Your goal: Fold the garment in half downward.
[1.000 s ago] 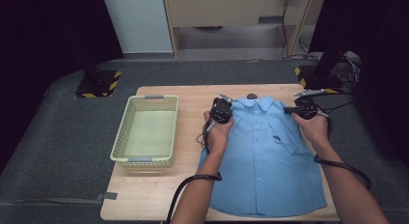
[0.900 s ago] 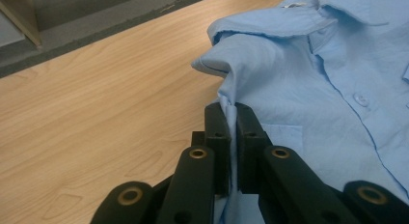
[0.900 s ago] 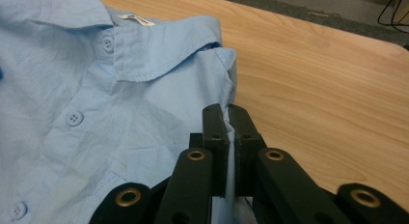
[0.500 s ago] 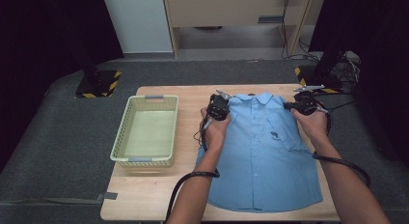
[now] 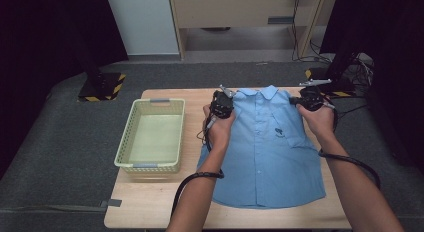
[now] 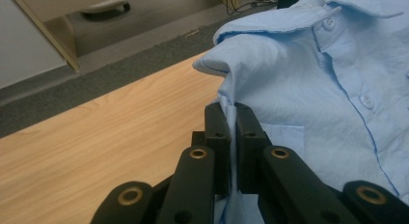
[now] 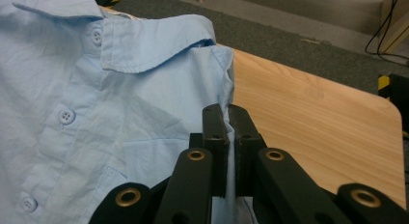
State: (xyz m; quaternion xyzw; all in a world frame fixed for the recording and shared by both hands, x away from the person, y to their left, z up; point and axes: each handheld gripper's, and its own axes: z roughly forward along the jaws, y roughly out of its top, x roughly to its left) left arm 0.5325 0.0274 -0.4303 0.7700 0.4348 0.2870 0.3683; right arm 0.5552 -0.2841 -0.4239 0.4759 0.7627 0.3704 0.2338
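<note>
Table: my light wooden table (image 5: 150, 204) on grey carpet.
Left side: a pale green basket (image 5: 125, 148).
Middle to right edge: my blue shirt (image 5: 265, 157), collar toward the far edge.

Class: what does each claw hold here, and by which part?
Both grip the blue shirt: the left claw pinches one shoulder edge beside the collar, the right claw the other.

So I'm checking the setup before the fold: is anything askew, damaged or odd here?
Nothing stands out. The blue shirt lies buttoned and fairly flat on the table, each shoulder pinched in a claw, left and right. The basket sits square beside it.
</note>
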